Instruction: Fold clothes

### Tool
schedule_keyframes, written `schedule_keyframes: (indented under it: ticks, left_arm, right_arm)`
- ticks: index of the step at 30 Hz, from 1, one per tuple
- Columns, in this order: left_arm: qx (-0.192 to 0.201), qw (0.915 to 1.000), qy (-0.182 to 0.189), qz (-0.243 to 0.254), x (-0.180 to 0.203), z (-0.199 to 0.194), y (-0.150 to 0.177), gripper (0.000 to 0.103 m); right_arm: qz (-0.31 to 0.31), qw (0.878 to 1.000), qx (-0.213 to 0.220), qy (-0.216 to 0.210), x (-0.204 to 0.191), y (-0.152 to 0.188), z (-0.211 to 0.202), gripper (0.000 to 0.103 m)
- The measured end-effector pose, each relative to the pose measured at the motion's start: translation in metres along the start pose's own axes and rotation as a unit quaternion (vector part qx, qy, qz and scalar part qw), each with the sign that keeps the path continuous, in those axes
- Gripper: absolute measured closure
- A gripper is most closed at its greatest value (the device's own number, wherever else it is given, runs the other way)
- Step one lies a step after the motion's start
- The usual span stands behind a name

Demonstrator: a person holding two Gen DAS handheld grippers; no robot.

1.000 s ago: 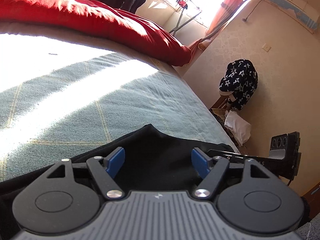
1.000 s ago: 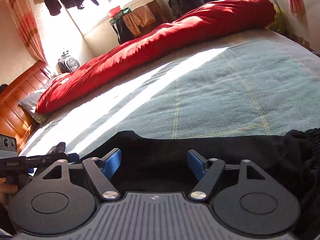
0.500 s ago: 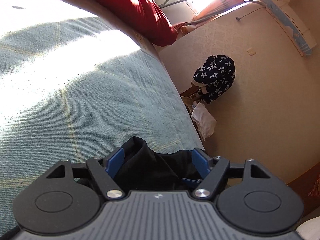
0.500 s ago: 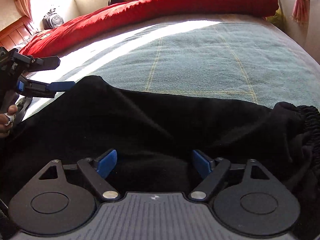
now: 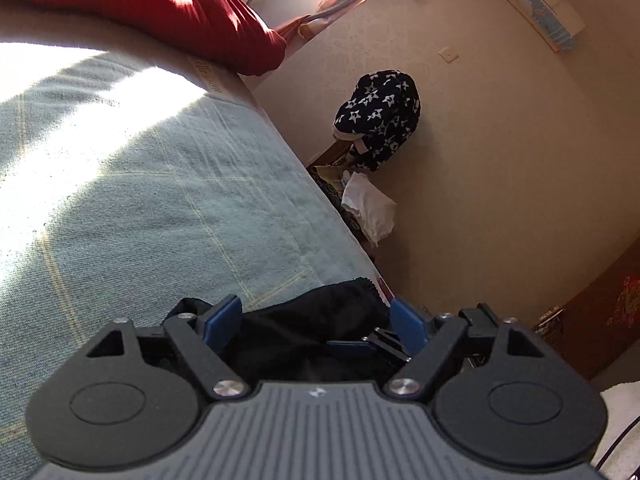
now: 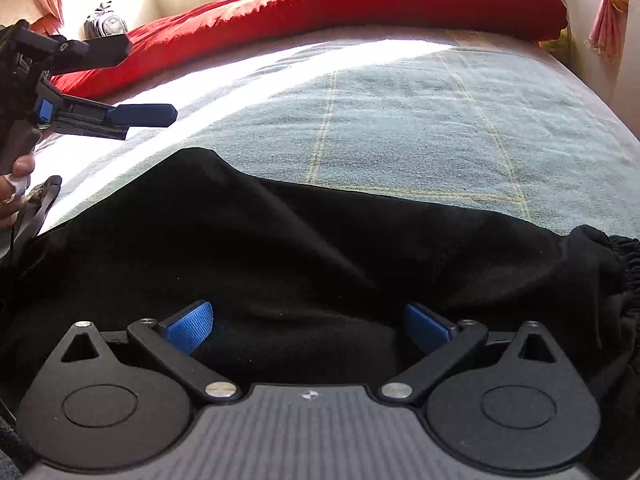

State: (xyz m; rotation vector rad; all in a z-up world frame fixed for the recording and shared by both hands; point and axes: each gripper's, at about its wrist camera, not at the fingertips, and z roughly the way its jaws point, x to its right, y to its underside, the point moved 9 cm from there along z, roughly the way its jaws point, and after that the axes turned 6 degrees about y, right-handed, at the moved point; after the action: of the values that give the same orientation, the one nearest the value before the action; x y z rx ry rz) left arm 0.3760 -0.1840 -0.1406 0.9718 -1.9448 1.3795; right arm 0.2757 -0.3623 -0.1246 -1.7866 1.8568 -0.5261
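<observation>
Both tools point(image 5: 316, 322) point(image 6: 308, 326) agape over black garment point(image 6: 280, 248); starry bundle point(image 5: 380, 118) only leftward.

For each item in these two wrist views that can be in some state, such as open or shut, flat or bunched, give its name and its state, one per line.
left gripper: open, holding nothing, raised above the bed
right gripper: open, over the garment
black garment: lying rumpled on the bed, not yet folded
bedspread: spread flat, part in sunlight
red quilt: bunched along the far side
star-print garment: heaped beside the wall
</observation>
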Motion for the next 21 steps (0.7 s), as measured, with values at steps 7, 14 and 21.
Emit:
schedule_keyframes:
  ticks: [7,14,21]
  left_arm:
    - [-0.018,0.9958,-0.086,0.025,-0.041,0.034,0.011,0.024]
    - [0.014,0.9892,-0.133,0.059,-0.017,0.004,-0.001,0.023]
    - [-0.016,0.9806,-0.167,0.102,0.026,-0.020,0.051,0.020]
  right_arm:
    - [0.004,1.000,0.016,-0.010,-0.007,-0.003,-0.010,0.000]
    - [0.039,0.998,0.040,-0.013,-0.003,0.008,-0.028,0.000]
    - [0.041,0.997,0.058,-0.024,-0.011,0.018,-0.037,0.000]
